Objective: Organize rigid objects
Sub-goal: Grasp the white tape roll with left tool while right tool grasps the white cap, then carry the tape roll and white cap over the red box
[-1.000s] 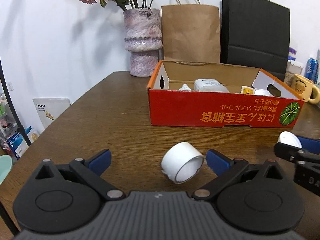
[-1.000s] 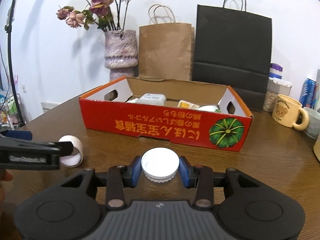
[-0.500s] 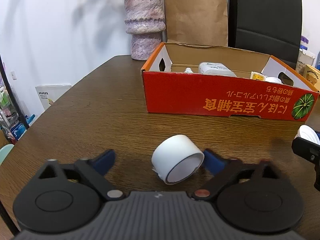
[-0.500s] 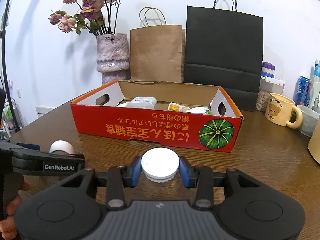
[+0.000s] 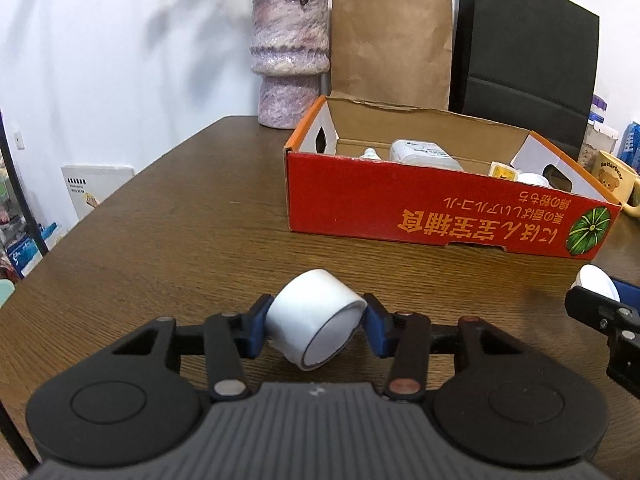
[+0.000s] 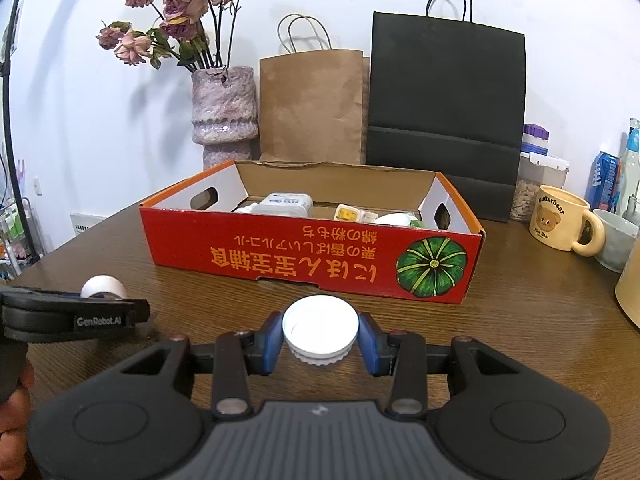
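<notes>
The white tape roll point(image 5: 316, 320) lies between the two blue fingers point(image 5: 256, 330) of the left gripper point(image 5: 314, 326), and these fingers are closing on it; both pads appear to be touching its curved wall already. The roll is tilted, with its open end turned toward the camera and down to the table point(image 5: 180, 240). Because the roll is held across a round, smooth side and not squarely, it could be squeezed out forward or be turned between the pads when it is lifted. If the thin wall is pressed too hard, it may be bent.

In the right gripper point(image 6: 320, 338) a white screw cap point(image 6: 320, 330) is gripped firmly between the fingers, held by its ribbed rim. Only the edge is caught, so the cap could be lost if it is knocked.

The red cardboard box point(image 6: 312, 256) stands beyond both pairs of fingertips. Its near wall is high, and a held thing could be struck against it if it is not raised enough. The two grippers are close together, so a collision is possible.
</notes>
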Action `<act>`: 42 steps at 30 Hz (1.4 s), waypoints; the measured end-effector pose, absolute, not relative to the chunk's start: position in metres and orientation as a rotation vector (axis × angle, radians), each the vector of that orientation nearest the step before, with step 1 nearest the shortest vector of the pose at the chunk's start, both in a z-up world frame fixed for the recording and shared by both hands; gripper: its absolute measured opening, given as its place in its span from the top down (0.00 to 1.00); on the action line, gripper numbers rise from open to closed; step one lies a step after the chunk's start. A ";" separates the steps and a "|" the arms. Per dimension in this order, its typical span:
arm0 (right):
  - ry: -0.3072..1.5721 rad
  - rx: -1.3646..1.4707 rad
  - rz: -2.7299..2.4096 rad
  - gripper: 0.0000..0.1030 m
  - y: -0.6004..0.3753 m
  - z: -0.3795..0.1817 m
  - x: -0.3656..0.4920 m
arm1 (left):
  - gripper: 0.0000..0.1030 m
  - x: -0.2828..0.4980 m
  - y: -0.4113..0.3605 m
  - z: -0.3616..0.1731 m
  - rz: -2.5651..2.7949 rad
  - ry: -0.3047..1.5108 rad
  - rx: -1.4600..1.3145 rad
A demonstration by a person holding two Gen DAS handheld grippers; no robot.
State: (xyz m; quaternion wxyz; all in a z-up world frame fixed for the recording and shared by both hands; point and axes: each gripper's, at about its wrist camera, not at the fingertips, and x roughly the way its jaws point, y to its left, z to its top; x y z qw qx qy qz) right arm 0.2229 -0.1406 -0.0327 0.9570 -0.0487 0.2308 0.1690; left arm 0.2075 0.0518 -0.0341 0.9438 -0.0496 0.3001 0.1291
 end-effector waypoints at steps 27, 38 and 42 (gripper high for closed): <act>0.301 0.004 0.326 0.62 -0.164 0.000 0.242 | 0.53 0.212 0.026 0.032 0.238 0.385 -0.091; 0.243 0.008 0.313 0.62 -0.171 0.030 0.259 | 0.53 0.227 0.023 0.067 0.235 0.281 -0.129; 0.223 -0.015 0.314 0.62 -0.166 0.041 0.264 | 0.53 0.235 0.023 0.080 0.224 0.252 -0.128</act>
